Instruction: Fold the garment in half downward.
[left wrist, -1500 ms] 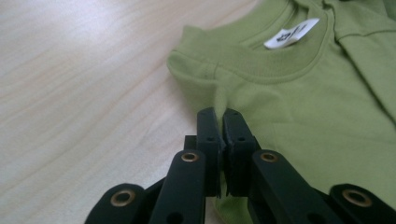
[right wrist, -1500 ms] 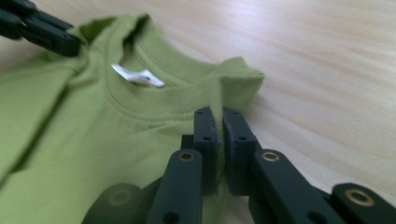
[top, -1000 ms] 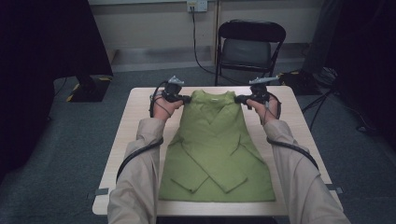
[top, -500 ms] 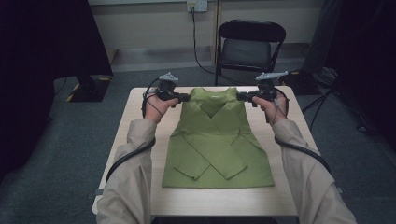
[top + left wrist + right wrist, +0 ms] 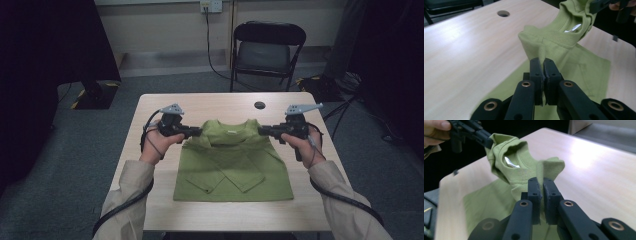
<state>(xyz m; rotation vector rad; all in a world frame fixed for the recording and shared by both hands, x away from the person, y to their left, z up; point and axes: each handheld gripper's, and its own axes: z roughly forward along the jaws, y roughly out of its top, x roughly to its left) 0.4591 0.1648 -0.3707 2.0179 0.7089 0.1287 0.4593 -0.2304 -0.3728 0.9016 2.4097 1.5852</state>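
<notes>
A green long-sleeved shirt [image 5: 232, 170] lies on the wooden table [image 5: 220, 102], sleeves folded across its front. Its top is lifted off the table and held by both shoulders. My left gripper [image 5: 199, 132] is shut on the shirt's left shoulder, and my right gripper [image 5: 261, 131] is shut on the right shoulder. In the left gripper view the jaws [image 5: 541, 63] pinch the green fabric [image 5: 554, 42], with the collar and a white label [image 5: 573, 28] beyond. The right gripper view has its jaws [image 5: 540, 183] clamped on the shirt [image 5: 524, 173], and the other gripper [image 5: 471, 131] holding the far shoulder.
A round cable hole [image 5: 259, 105] sits in the table behind the shirt. A black folding chair [image 5: 267, 50] stands past the far edge. Bare tabletop lies behind and to both sides of the shirt.
Both grippers have drawn toward me with the shirt's shoulders, lifting the top edge and folding it back. The shirt now lies shorter, its hem farther from the table's near edge.
</notes>
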